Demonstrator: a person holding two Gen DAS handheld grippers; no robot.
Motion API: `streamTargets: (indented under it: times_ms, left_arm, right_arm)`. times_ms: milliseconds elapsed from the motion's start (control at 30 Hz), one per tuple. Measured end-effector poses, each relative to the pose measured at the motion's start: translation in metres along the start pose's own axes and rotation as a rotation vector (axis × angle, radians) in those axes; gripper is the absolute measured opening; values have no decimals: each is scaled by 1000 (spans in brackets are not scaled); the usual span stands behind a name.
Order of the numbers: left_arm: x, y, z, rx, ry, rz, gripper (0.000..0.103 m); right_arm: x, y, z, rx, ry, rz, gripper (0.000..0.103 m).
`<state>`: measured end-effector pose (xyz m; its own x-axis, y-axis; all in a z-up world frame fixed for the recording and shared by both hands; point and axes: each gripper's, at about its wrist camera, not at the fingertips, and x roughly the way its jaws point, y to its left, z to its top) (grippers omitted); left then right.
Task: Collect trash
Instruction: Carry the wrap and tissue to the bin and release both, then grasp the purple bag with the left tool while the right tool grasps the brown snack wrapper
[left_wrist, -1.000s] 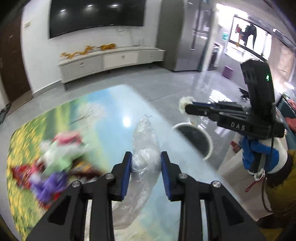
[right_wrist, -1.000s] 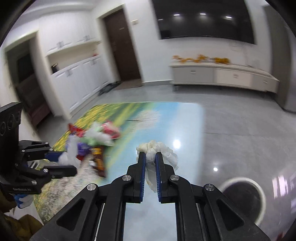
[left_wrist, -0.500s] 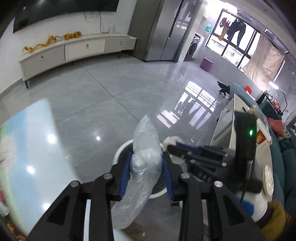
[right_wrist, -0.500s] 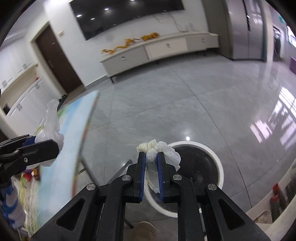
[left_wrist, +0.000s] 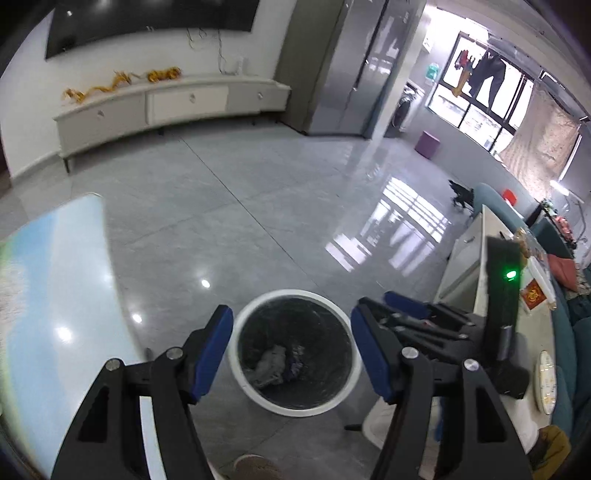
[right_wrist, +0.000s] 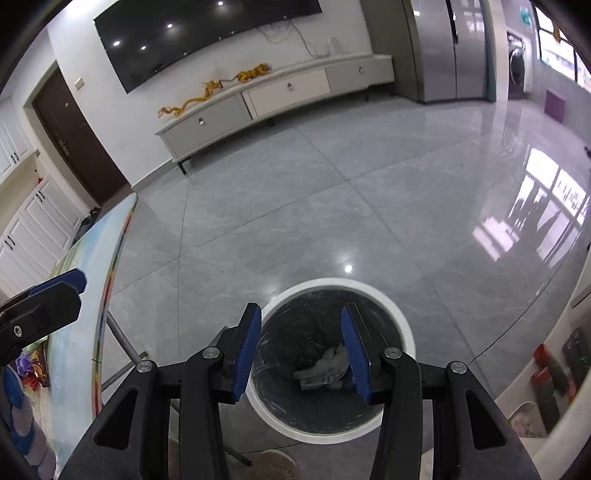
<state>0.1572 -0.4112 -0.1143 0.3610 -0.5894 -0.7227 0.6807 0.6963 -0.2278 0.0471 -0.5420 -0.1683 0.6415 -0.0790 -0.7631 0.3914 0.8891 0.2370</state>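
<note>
Left gripper (left_wrist: 291, 347) fingers spread wide, nothing between them, hanging right over the bin (left_wrist: 236, 354). Right gripper (right_wrist: 301, 345) same: fingers apart, empty, also above the bin (right_wrist: 400, 317). Bin is white-rimmed, black liner, on grey tile floor. Trash (right_wrist: 327, 367) lies at the bin bottom: crumpled whitish wad, seen from the left view too (left_wrist: 271, 365). Table (left_wrist: 55, 280) with landscape print just left of the bin; more wrappers (right_wrist: 31, 365) on it. Right gripper body (left_wrist: 436, 325) shows right of the bin.
</note>
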Motion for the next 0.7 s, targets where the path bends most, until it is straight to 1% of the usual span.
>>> streamTargets:
  times_ms: [67, 133, 200, 300, 467, 567, 667, 700]
  left_arm:
    - [-16, -3, -5, 23, -51, 43, 65]
    - [-41, -3, -10, 39, -118, 90, 65]
    - [-64, -1, -14, 50, -162, 118, 65]
    - [-96, 6, -18, 74, -181, 149, 65]
    - [-155, 30, -31, 87, -241, 214, 65]
    - [-187, 45, -40, 71, -271, 254, 65]
    - [-223, 69, -56, 51, -310, 301, 65]
    - [-236, 80, -61, 34, -324, 317, 65]
  right_arm:
    - [-17, 6, 2, -11, -40, -13, 47]
    - [-40, 18, 4, -32, -94, -26, 49]
    - [-64, 30, 6, -47, -148, -36, 55]
    - [-99, 54, 7, -82, -222, -37, 57]
    - [-151, 97, 9, -152, -322, 13, 57]
    - [-187, 130, 6, -203, -377, 49, 57]
    - [-212, 154, 3, -241, -410, 79, 57]
    - [-223, 168, 2, -258, -423, 99, 57]
